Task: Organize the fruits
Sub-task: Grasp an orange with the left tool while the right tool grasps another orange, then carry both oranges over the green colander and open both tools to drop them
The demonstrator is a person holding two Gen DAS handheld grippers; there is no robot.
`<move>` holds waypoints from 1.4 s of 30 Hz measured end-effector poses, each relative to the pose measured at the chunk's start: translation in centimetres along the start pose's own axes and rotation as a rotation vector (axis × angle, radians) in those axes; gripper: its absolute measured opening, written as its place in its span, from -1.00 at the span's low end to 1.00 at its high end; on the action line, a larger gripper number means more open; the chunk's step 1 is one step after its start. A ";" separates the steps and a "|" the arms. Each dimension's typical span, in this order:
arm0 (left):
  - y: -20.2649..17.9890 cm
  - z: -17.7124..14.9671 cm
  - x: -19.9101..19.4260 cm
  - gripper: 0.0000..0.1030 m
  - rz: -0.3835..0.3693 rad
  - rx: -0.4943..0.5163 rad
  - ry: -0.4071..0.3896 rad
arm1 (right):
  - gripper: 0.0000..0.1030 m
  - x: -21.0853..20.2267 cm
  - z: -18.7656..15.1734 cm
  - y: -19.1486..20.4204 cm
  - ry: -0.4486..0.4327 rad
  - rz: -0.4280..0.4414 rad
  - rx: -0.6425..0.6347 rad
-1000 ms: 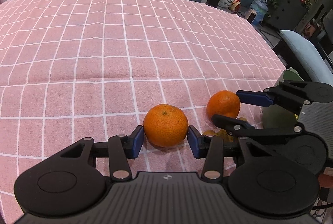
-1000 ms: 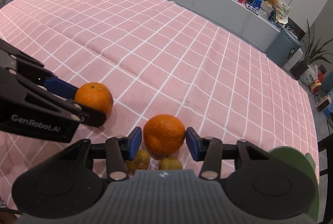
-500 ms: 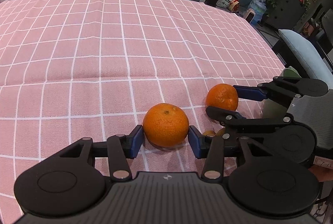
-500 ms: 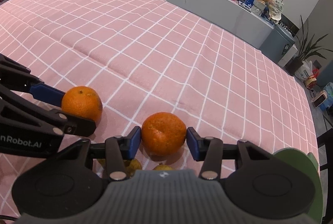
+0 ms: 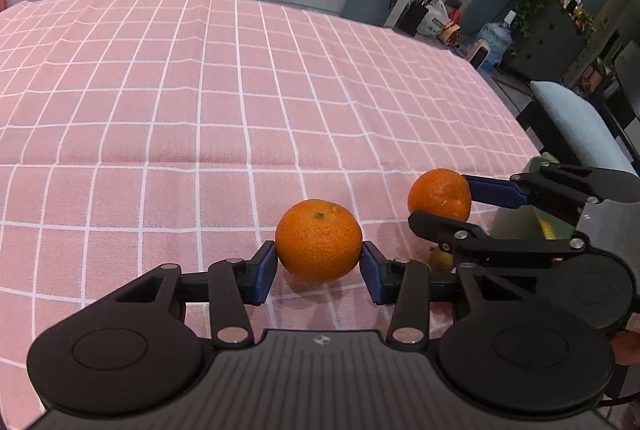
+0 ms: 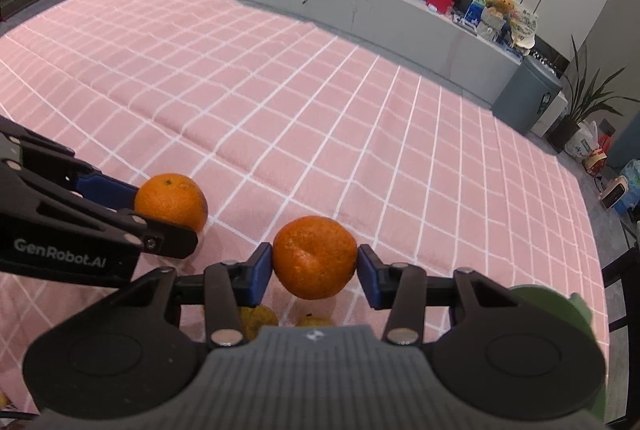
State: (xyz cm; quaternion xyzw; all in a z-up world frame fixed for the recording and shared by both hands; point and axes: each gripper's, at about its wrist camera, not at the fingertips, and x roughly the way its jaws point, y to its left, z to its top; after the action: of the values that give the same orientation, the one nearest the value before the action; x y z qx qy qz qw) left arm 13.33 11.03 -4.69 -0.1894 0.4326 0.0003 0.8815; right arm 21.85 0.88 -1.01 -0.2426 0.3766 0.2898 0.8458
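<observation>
My left gripper (image 5: 319, 272) is shut on an orange (image 5: 319, 239) and holds it just above the pink checked cloth (image 5: 200, 110). My right gripper (image 6: 315, 272) is shut on a second orange (image 6: 315, 256), lifted off the cloth. In the left wrist view the right gripper (image 5: 438, 204) and its orange (image 5: 439, 194) show at the right. In the right wrist view the left gripper (image 6: 162, 216) and its orange (image 6: 171, 201) show at the left. Two small yellow-brown fruits (image 6: 258, 320) lie on the cloth under the right gripper.
A green plate (image 6: 560, 306) sits at the cloth's near right edge, partly hidden by the right gripper. A grey counter (image 6: 360, 6) with clutter runs behind the table. A chair (image 5: 576, 122) stands off the table's right side.
Both grippers have lifted with their oranges and tilted up. The small fruits have slipped lower in the right wrist view.
</observation>
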 end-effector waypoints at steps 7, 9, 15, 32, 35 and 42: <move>-1.3 0.4 -2.2 -0.02 -0.051 -0.029 -0.028 | -0.17 -4.3 -0.1 -1.3 -0.065 0.008 0.055; -2.2 0.6 -2.7 -0.02 -0.060 -0.024 -0.037 | -0.17 -5.9 -0.4 -2.0 -0.085 0.011 0.078; -5.9 1.5 -3.7 -0.02 -0.105 0.027 -0.054 | -0.17 -9.4 -2.1 -4.7 -0.107 0.006 0.148; -17.3 2.1 0.1 -0.02 -0.170 0.249 0.074 | -0.17 -12.9 -8.6 -12.8 -0.043 -0.088 0.299; -18.4 1.7 1.1 -0.02 -0.159 0.280 0.111 | -0.17 -12.6 -9.5 -13.8 -0.018 -0.096 0.303; -19.7 1.0 3.2 -0.02 -0.102 0.359 0.183 | -0.17 -10.8 -10.9 -15.0 0.051 -0.095 0.271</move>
State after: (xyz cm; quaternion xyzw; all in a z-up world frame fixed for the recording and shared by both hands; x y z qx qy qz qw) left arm 19.39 -7.47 0.01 -0.0500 0.4938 -0.1386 0.8570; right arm 20.66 -19.98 3.76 -0.1511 0.4218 0.1895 0.8737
